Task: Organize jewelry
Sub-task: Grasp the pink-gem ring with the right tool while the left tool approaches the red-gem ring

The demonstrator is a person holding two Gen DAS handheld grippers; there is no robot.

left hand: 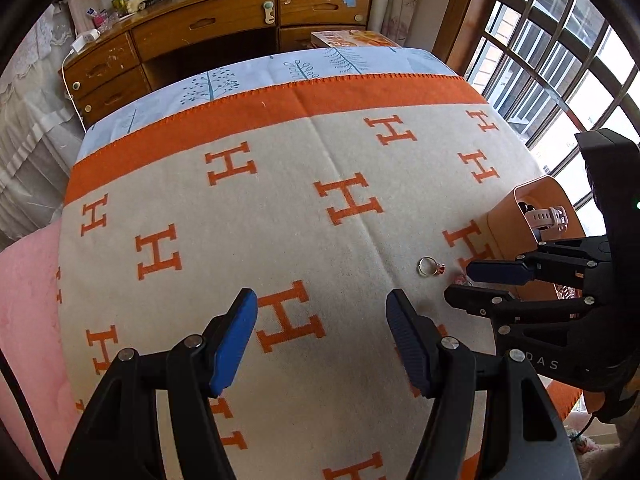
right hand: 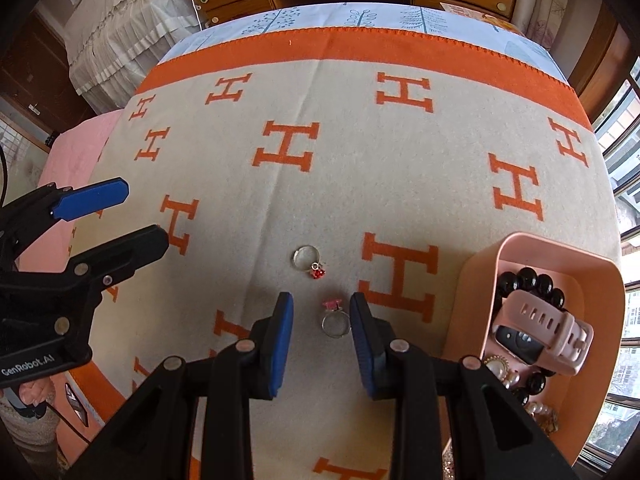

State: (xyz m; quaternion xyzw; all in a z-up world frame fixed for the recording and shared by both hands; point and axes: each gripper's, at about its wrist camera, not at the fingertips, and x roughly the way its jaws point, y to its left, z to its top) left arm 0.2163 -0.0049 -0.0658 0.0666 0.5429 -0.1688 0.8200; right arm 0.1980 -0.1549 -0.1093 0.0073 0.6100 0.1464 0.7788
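Note:
Two rings lie on the cream blanket with orange H letters. My right gripper [right hand: 322,320] hangs low over a silver ring with a pink top [right hand: 335,318]. That ring rests on the blanket between the blue pads, close to the right pad with a gap to the left one; the jaws stand open. A silver ring with a red charm [right hand: 307,262] [left hand: 430,267] lies just beyond. My left gripper [left hand: 322,320] is open and holds nothing, hovering left of the rings, and also shows in the right wrist view [right hand: 146,214]. The right gripper [left hand: 460,282] appears at the right of the left wrist view.
A pink tray [right hand: 476,280] [left hand: 504,216] stands on the blanket at the right, holding a black bead bracelet [right hand: 528,280], a pink-strapped watch [right hand: 548,328] and pearl pieces [right hand: 500,368]. A wooden desk [left hand: 208,28] stands behind the bed and a barred window [left hand: 552,60] is at the right.

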